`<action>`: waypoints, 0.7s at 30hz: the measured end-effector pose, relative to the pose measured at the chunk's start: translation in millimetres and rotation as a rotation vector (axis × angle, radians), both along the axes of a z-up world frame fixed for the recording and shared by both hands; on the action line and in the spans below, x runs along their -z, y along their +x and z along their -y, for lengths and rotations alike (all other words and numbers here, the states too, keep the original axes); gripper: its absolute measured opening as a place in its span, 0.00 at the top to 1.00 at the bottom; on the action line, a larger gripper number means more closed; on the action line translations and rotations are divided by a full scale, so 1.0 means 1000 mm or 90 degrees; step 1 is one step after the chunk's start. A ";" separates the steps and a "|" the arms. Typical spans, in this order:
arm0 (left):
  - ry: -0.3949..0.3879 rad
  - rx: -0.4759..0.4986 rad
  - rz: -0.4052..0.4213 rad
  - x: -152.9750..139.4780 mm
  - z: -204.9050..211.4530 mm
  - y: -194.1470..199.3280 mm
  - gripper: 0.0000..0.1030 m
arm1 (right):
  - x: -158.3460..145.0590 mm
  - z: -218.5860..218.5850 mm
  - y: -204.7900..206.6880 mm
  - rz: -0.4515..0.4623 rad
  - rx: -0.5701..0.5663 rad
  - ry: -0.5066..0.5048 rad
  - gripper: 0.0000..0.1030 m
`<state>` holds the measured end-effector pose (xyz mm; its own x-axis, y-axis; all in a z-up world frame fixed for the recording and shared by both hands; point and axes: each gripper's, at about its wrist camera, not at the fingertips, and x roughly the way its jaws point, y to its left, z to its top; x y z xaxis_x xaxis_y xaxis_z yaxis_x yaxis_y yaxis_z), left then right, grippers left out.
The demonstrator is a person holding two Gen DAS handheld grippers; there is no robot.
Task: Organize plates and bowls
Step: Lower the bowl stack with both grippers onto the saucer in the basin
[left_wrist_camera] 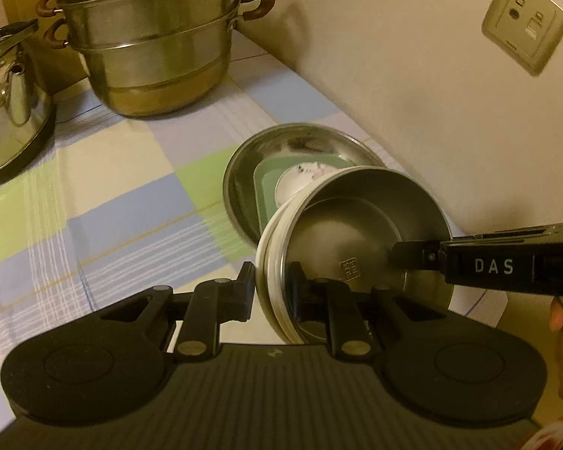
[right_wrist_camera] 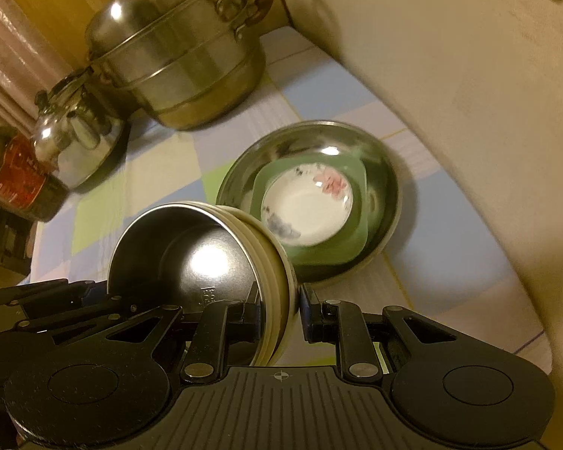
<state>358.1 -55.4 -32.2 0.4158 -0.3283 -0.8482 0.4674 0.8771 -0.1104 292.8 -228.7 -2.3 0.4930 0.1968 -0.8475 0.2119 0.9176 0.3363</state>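
Writing: "DAS" reads on the right tool (left_wrist_camera: 413,258) body in the left view; a stamped mark on the floor of the steel-lined bowl (left_wrist_camera: 356,225) is too small to read. Red label on a dark bottle (right_wrist_camera: 15,180) far left, illegible.

Both tools grip that one bowl, tilted and held above the checked cloth on the table (left_wrist_camera: 131,187): left tool (left_wrist_camera: 272,288) clamps the near rim, one finger inside, one outside; right tool pinches the opposite rim. Cream outer wall shows stacked ridges, so I cannot tell whether it is one bowl or several.

Just beyond it: 1 steel basin (right_wrist_camera: 386,172) holding 1 green square plate (right_wrist_camera: 319,251) and 1 white flowered dish (right_wrist_camera: 307,202). Far left: 1 tiered steamer pot (left_wrist_camera: 150,56), lid cut off; 1 kettle (left_wrist_camera: 11,105), partly cropped. 1 wall socket (left_wrist_camera: 525,26) far right.
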 end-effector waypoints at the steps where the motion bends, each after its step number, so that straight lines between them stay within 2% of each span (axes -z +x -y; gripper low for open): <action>1: -0.001 0.001 0.000 -0.001 0.002 0.004 0.84 | 0.000 0.003 0.003 -0.001 0.002 0.001 0.81; 11: -0.011 0.010 -0.014 -0.002 0.030 0.058 0.84 | -0.003 0.030 0.052 -0.019 0.027 -0.006 0.81; 21: -0.005 0.005 -0.052 0.009 0.054 0.105 0.84 | 0.009 0.051 0.095 -0.058 0.048 -0.006 0.81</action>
<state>462.6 -109.4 -40.9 0.3431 -0.3381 -0.8763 0.4632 0.8725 -0.1553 388.1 -279.7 -11.5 0.4270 0.1545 -0.8910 0.3090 0.9010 0.3044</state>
